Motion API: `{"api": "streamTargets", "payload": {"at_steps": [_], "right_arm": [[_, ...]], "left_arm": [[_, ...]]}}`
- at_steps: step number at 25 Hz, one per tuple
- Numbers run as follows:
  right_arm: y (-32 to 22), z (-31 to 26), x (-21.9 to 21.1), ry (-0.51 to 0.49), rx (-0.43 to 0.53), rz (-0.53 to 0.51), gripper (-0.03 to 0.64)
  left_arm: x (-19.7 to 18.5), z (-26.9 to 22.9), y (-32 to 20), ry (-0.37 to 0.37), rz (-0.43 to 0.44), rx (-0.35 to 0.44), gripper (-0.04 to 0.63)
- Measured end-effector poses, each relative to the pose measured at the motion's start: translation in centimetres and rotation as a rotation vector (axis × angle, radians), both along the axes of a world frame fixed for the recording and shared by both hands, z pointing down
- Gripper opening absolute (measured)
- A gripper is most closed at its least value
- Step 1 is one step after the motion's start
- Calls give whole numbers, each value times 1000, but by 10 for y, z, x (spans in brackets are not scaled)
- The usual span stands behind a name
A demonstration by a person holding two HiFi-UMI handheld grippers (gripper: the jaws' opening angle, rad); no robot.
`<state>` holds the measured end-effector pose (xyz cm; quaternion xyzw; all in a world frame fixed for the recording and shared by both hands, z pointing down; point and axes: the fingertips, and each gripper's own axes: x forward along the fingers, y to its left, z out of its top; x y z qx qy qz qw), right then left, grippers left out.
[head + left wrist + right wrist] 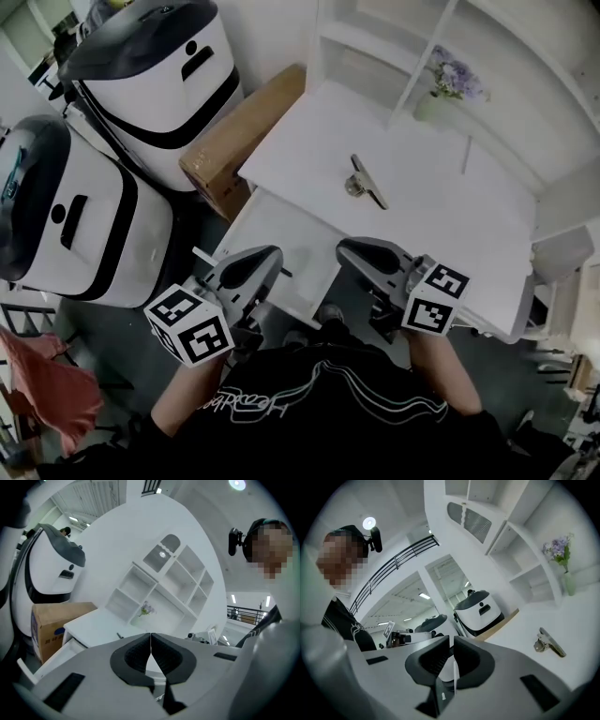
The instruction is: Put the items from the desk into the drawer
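A silver metal clip (365, 182) lies in the middle of the white desk (450, 225); the right gripper view also shows the clip (550, 643) on the desk, off to the right. A white drawer (281, 236) stands pulled out at the desk's near left side, and I see nothing in it. Both grippers are held up close to the person's chest, short of the desk's front edge. My left gripper (272, 255) (150, 641) is shut, its pads touching with nothing between them. My right gripper (349, 249) (452, 645) is all but shut, with only a thin slit and nothing gripped.
A vase of purple flowers (452, 82) stands in the white shelf unit (375, 47) at the desk's back. A cardboard box (234, 141) leans at the desk's left side. Two large white machines (159, 75) (70, 216) stand further left. Pink cloth (47, 384) lies on the floor.
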<state>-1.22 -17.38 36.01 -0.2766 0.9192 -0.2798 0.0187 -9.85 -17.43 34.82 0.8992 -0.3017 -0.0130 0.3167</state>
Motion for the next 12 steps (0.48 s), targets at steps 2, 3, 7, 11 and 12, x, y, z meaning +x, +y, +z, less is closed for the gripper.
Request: {"api": "streamTargets", "payload": {"at_steps": [2, 3, 7, 11, 12], "right_arm": [[14, -11, 8, 19, 47, 21, 57], [20, -15, 12, 40, 74, 32, 55], [33, -12, 27, 117, 117, 77, 54], [22, -1, 52, 158, 111, 190, 55], [18, 5, 59, 181, 108, 212, 55]], "left_arm": [[10, -12, 7, -4, 39, 38, 21], [15, -15, 9, -10, 56, 56, 21], [34, -19, 13, -18, 111, 96, 21], [54, -14, 7, -11, 152, 94, 21], [59, -11, 4, -12, 158, 88, 21]]}}
